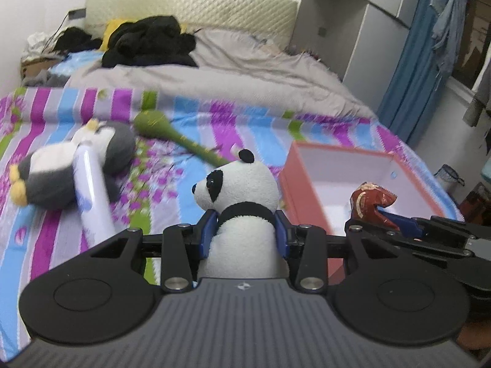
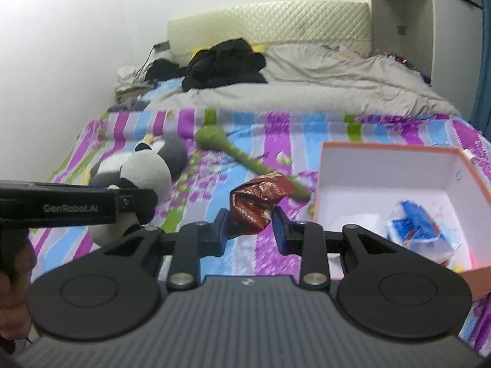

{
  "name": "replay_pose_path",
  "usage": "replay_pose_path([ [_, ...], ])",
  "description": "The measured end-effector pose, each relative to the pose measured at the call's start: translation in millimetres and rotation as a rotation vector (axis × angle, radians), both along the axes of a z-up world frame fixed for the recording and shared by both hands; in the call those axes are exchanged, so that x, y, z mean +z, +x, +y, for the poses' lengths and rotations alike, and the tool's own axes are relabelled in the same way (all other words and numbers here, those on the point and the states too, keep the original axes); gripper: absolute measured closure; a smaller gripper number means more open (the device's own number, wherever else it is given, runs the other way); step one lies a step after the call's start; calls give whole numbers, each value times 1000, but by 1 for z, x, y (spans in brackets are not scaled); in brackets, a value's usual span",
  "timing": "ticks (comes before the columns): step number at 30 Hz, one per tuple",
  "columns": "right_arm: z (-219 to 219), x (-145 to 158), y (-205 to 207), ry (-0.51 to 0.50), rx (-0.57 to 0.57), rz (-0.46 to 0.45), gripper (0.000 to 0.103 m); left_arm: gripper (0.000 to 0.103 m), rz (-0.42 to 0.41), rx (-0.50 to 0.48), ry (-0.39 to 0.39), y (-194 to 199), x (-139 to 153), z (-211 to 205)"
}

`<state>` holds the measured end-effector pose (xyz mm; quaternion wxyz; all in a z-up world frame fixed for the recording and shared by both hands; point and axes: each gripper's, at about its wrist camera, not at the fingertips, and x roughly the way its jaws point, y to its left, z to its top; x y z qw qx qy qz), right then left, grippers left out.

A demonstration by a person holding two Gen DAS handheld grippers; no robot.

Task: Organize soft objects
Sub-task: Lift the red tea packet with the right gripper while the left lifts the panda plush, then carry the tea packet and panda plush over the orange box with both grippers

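My left gripper is shut on a panda plush and holds it above the striped bedsheet, left of the orange box. The panda also shows in the right wrist view. My right gripper is shut on a crumpled red packet, left of the orange box; the packet also shows in the left wrist view. A grey penguin plush and a green soft stick toy lie on the bed.
The orange box has white walls and holds a blue-and-white packet. A grey duvet and black clothes lie toward the headboard. A white tube-like object lies across the penguin. Cabinets and a blue curtain stand right.
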<state>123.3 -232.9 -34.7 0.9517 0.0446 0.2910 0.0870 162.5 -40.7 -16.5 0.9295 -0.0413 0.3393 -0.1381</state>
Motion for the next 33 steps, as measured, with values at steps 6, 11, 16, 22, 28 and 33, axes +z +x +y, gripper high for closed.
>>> replay_pose_path([
  [6, -28, 23, 1, 3, -51, -40, 69, 57, -37, -47, -32, 13, 31, -32],
  [11, -57, 41, 2, -1, -105, -77, 69, 57, -59, -101, -61, 26, 50, -69],
  [16, -86, 51, 8, -12, -158, -96, 69, 57, -53, -159, -66, 41, 53, -108],
  [22, -120, 44, 21, -15, -228, -82, 69, 57, -10, -212, -52, 67, 40, -150],
  [28, -145, 22, 40, -14, -261, -16, 69, 57, 47, -242, -7, 94, 15, -180],
  [33, -161, 0, 56, -2, -264, 48, 69, 57, 102, -261, 11, 115, -9, -198],
])
